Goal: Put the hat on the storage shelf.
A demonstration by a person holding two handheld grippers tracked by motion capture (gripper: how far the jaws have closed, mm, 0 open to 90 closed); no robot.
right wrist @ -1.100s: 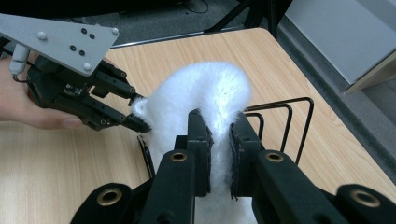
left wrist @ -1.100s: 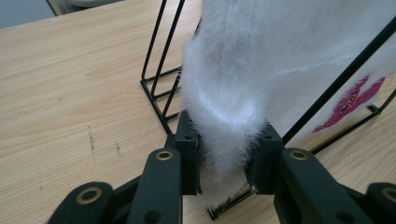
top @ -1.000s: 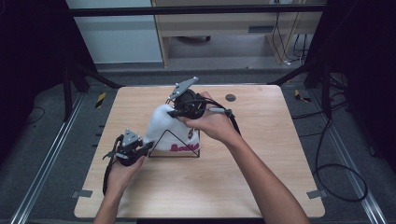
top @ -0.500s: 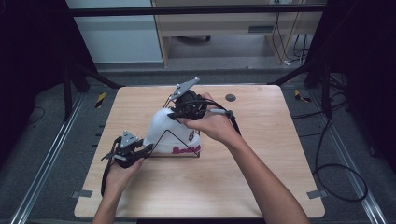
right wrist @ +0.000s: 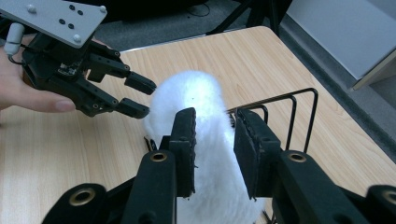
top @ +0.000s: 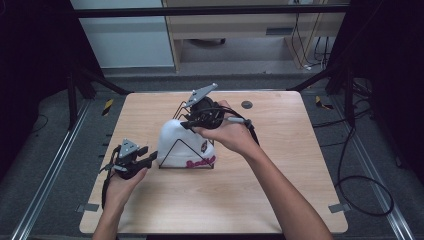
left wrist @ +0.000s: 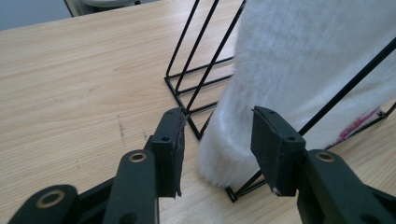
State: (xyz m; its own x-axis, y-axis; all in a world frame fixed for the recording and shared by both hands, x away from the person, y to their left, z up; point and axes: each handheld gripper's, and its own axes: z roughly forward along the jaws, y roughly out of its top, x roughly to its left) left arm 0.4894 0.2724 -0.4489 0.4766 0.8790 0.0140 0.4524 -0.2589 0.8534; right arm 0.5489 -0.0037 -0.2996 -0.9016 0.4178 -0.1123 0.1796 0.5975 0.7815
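**Plush white item sits in the wire rack, both grippers loosened**

Plush white item (top: 182, 145), a soft furry thing with pink lettering low on its near side, sits in a black wire rack (top: 176, 150) a little toward nine o'clock from the middle of the wooden table (top: 280, 200). What exactly it is, a slipper or a toy, cannot be told.

The left gripper (top: 145, 159) lies at the rack's eight o'clock. Its jaws have just been opening; in the left gripper view (left wrist: 217, 140) the lower corner of the plush lies between the pads, yet a gap shows on each side, so they do not press on it. The right gripper (top: 187, 122) comes in from the one o'clock side over the top of the plush. Its jaws have likewise just been opening, and in the right gripper view (right wrist: 215, 149) the white crown stands between the pads with a slim gap on both sides: loose, not pinched.

Judging by the deep pile, the item is probably light and yielding, and fur may slide under flat pads. A bite deep into the body near the crown, or on the firmer lower edge, should hold better than a nip at the fluff. The thin wires may snag it on lifting, and the light rack could tip along.
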